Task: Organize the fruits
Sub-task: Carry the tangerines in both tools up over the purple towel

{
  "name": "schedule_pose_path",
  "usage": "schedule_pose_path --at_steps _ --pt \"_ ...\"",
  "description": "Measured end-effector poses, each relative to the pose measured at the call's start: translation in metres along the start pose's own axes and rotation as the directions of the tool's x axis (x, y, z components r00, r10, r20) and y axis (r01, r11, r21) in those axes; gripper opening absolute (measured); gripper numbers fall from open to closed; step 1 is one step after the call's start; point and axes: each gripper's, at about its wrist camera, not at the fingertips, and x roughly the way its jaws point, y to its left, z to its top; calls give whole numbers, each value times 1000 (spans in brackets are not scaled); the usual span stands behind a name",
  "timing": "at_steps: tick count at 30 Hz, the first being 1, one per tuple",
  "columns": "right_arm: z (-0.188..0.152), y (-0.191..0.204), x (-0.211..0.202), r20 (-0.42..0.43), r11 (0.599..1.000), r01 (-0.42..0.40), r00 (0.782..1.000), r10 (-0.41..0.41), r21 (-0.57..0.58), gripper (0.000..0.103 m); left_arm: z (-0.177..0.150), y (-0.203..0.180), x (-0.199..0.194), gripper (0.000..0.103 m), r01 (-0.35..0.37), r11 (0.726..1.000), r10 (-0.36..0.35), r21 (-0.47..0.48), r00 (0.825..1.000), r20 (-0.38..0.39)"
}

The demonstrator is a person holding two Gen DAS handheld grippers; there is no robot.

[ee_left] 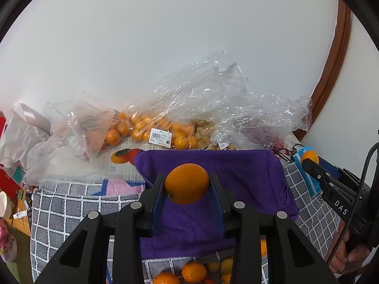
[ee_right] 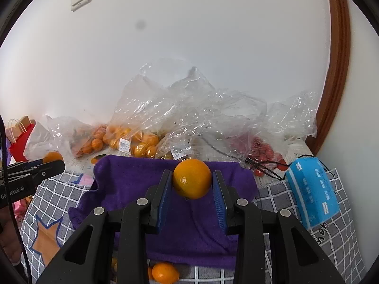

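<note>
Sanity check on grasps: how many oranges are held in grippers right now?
2: one orange in the left gripper, another orange in the right gripper, both above the purple cloth.

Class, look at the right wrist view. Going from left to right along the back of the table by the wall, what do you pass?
Red paper bag → bag of oranges → red fruits under clear plastic → wooden door frame.

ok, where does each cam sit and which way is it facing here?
Left wrist: on the left gripper, looking along its fingers at its held orange, purple cloth and bagged fruit by the wall; the right gripper and the person's hand show at right.
Right wrist: on the right gripper, same heading, its own orange clamped; the left gripper shows at left.
Shared: cloth, bags, blue pack.
</note>
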Motion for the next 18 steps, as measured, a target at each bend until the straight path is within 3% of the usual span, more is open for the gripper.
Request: schedule_pose_path --at_steps 18 --pt "3 -23 66 -55 1000 11 998 -11 1 34 12 18 78 34 -12 999 9 -47 997 -80"
